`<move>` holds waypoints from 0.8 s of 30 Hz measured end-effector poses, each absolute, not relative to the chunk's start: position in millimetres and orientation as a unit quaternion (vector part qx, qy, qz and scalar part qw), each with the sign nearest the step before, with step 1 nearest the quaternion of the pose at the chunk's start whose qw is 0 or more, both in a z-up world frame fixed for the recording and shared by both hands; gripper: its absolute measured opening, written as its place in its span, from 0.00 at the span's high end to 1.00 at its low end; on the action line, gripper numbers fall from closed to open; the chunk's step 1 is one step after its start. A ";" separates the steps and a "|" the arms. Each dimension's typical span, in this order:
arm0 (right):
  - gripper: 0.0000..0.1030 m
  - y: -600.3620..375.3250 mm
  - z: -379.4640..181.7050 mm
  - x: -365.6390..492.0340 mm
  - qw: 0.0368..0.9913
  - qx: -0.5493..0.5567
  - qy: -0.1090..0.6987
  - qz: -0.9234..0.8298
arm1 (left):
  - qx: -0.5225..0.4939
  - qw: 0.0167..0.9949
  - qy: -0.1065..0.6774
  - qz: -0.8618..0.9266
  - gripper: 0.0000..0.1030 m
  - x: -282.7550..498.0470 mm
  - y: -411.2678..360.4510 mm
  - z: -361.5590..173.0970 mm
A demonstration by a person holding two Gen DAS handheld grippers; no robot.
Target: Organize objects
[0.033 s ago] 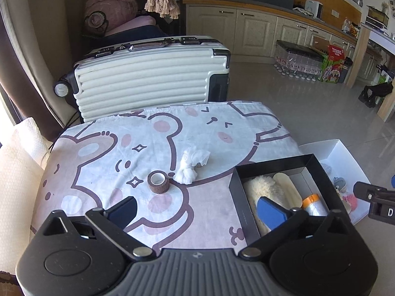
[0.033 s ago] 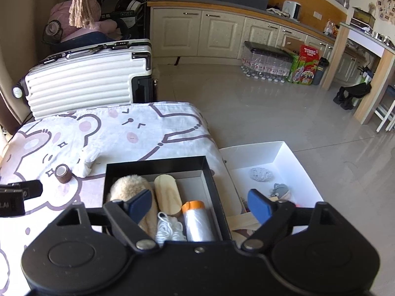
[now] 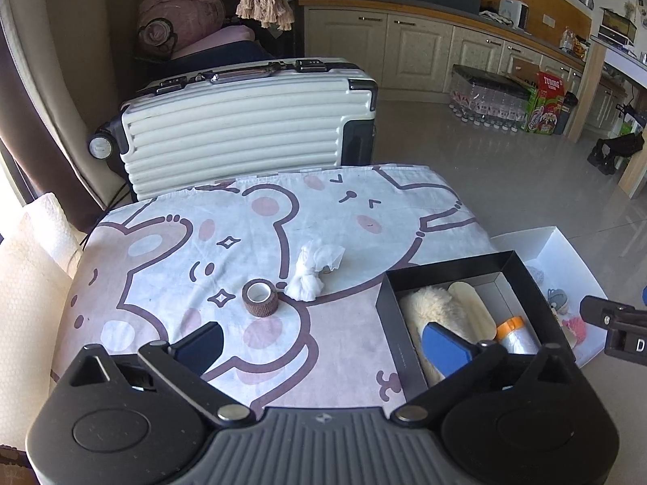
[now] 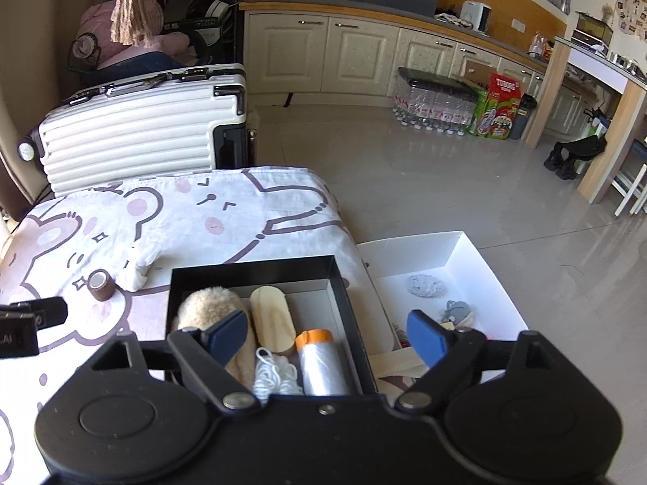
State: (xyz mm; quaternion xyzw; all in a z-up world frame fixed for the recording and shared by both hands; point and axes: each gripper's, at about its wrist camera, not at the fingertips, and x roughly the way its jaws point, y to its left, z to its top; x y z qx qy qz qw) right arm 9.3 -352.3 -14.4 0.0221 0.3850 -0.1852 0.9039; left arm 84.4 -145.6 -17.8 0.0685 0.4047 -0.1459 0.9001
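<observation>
Claws opening (both empty) above black box.

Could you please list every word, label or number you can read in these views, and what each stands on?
"TUBORG": on the red and green carton by the bottled water.
"D": on the right claw's black body, cut off by the frame edge.
"LAI": on the left claw's black body, partly cut off.
Labels on counter items: too small to read.
</observation>
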 end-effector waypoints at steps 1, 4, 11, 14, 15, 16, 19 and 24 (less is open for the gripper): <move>0.12 -353.2 -15.4 9.6 0.904 0.023 0.385 -0.186 | 0.069 0.900 0.406 -0.146 0.00 84.9 -145.6 -18.9; 0.06 -353.8 -18.1 10.4 0.904 0.022 0.384 -0.186 | 0.073 0.898 0.409 -0.146 0.00 86.3 -146.3 -22.2; 0.00 -356.3 -22.7 14.7 0.904 0.023 0.382 -0.188 | 0.077 0.895 0.417 -0.137 0.00 90.6 -144.2 -28.4; 0.00 -356.9 -24.3 16.1 0.904 0.025 0.383 -0.186 | 0.075 0.895 0.419 -0.135 0.00 91.9 -143.0 -29.6; 0.00 -356.9 -24.8 16.7 0.904 0.023 0.383 -0.186 | 0.075 0.895 0.419 -0.135 0.00 92.3 -143.1 -29.8; 0.00 -357.0 -25.1 16.7 0.905 0.024 0.384 -0.184 | 0.075 0.895 0.419 -0.136 0.00 92.2 -143.5 -30.1; 0.00 -358.2 -25.4 16.4 0.905 0.029 0.385 -0.180 | 0.076 0.894 0.420 -0.136 0.00 92.4 -144.3 -30.8; 0.00 -358.7 -26.2 16.2 0.904 0.027 0.387 -0.180 | 0.075 0.894 0.420 -0.138 0.00 93.1 -145.7 -31.1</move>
